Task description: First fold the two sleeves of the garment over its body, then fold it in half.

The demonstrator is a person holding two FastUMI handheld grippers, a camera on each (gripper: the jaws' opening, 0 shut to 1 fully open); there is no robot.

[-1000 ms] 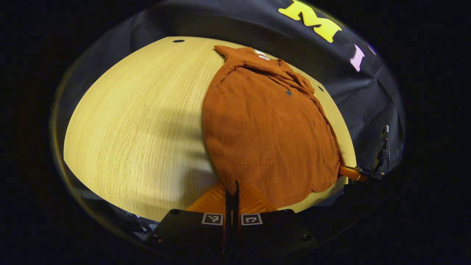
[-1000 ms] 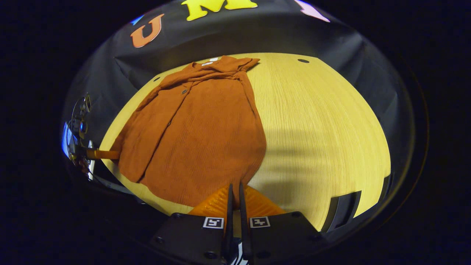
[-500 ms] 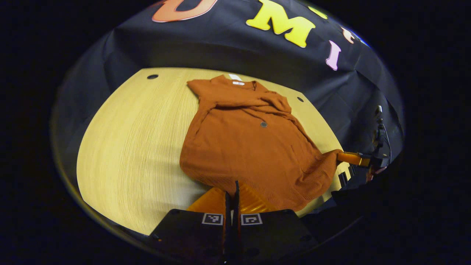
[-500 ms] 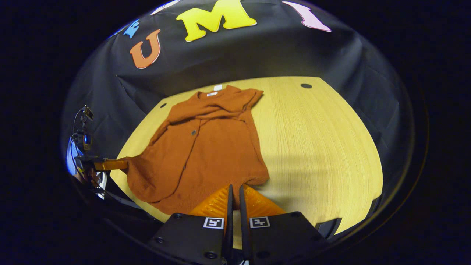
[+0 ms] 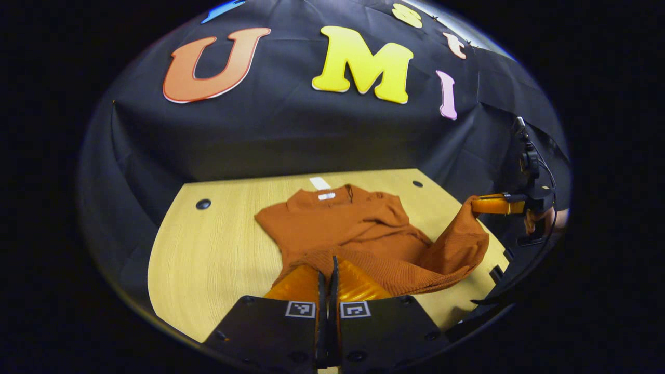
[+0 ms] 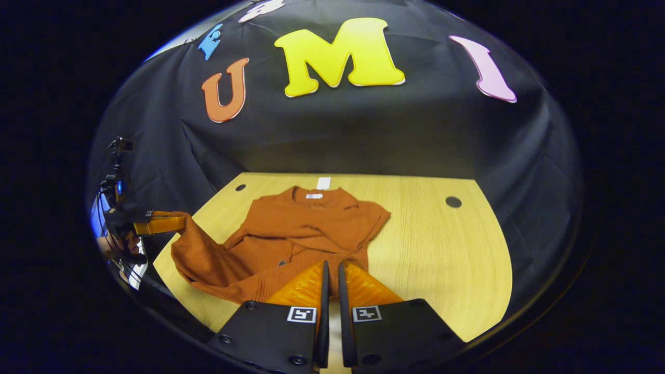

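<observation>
- Since a second ago both grippers have lifted the hem of the rust-orange garment (image 6: 306, 228) off the table's near edge and are carrying it toward the collar; earlier it lay flat along its whole length.
- The left gripper (image 5: 327, 270) has its fingers closed on one hem corner, and the right gripper (image 6: 331, 275) is pinched shut on the other.
- The collar end rests near the table's (image 6: 441, 249) far edge, by the booth wall, and the sleeves look folded across the chest.
- The lifted hem sags in a loose arc between the two grippers rather than hanging taut.
- Risk: that slack could land first and bunch, leaving a crooked half-fold.
- Risk: if one hand runs ahead of the other, the hem would come down skewed against the shoulders.
- Risk: dragging forward could tug the collar end and disturb the sleeves underneath.
</observation>
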